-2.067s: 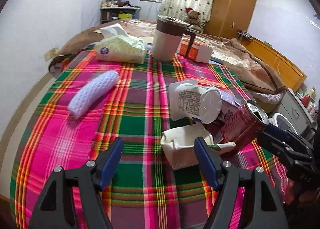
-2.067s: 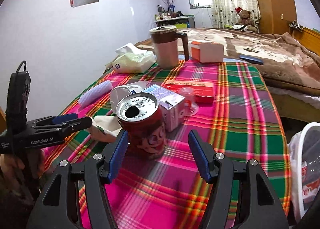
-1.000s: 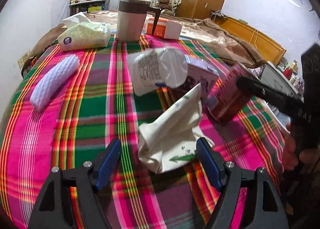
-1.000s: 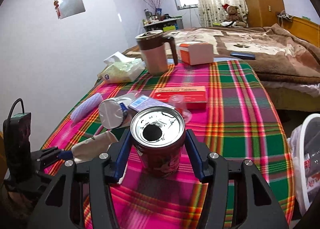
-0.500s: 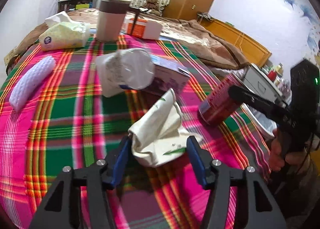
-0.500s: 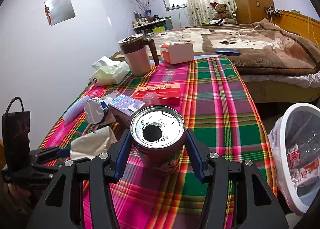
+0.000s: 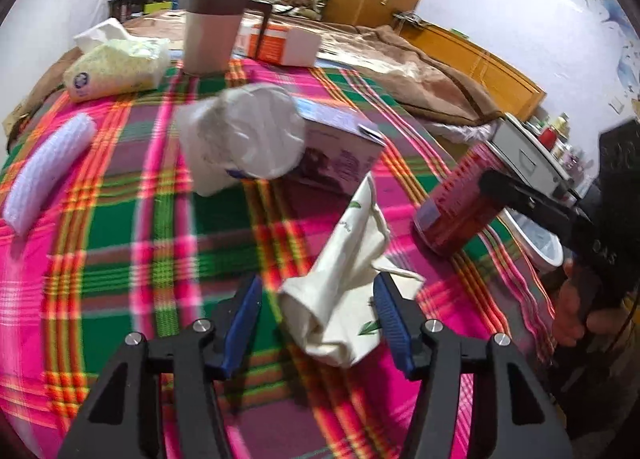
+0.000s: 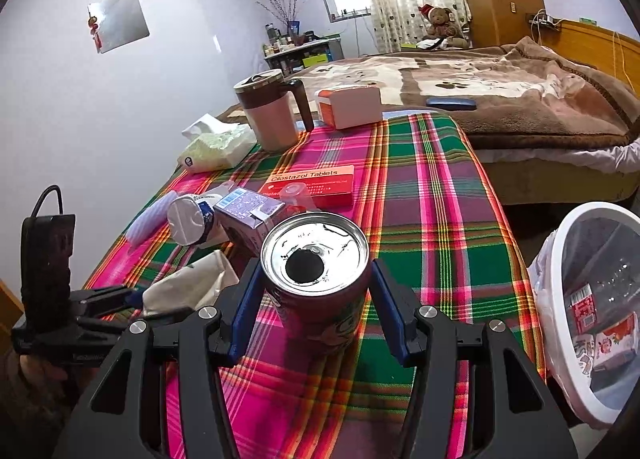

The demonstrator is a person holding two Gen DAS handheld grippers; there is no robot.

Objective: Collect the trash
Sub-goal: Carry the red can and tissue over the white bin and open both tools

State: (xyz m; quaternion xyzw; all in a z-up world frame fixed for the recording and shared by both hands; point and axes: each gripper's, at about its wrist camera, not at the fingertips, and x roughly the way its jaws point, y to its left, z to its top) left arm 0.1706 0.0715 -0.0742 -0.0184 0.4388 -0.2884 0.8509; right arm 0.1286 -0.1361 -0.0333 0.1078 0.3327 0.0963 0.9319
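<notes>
My right gripper is shut on a red soda can and holds it above the plaid tablecloth; the can also shows in the left wrist view. My left gripper is closed on a crumpled white paper bag, touching it on the right side, with a gap on the left. A crushed white cup and a small purple carton lie mid-table. A white bin lined with a bag, with trash inside, stands right of the table.
On the plaid tablecloth are a brown-lidded mug, a tissue pack, an orange-white box, a red tablet box, a clear small cup and a white foam roll. A bed lies beyond.
My right gripper closed on the can and carried it right, toward the bin. My left gripper moved up to the paper bag and closed around it, lifting it slightly.
</notes>
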